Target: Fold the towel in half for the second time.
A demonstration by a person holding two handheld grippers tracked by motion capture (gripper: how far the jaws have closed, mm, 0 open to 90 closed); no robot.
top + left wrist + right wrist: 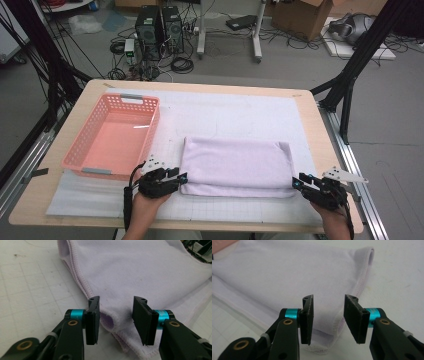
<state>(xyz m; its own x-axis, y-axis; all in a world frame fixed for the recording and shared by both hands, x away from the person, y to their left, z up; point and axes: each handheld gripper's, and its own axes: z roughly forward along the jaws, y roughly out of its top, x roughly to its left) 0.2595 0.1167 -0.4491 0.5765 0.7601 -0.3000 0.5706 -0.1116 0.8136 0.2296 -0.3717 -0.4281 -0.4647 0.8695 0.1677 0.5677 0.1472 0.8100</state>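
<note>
1. Count: one folded lilac towel (236, 166), one pink basket (113, 137), two hand-held grippers, one white gridded mat (235, 117) lying over one light wooden table (320, 130)
2. The basket is sitting on the left part of the table, its near end resting on the mat; it is holding nothing, and its slotted walls and floor are showing bare
3. The towel is lying flat on the mat, just right of the basket and apart from it, folded in several layers with its long side running across the table
4. The left gripper (183, 178) is lying low at the towel's near left corner; in the left gripper view (115, 318) its jaws are standing partly open with the rolled corner of the towel (150, 272) sitting between them, the pads not pressing on the cloth
5. The right gripper (296, 182) is sitting at the towel's near right corner; in the right gripper view (328, 318) its jaws are likewise standing partly open astride the stitched corner of the towel (287, 275), with gaps showing on both sides
6. Neither gripper is clamping anything
</note>
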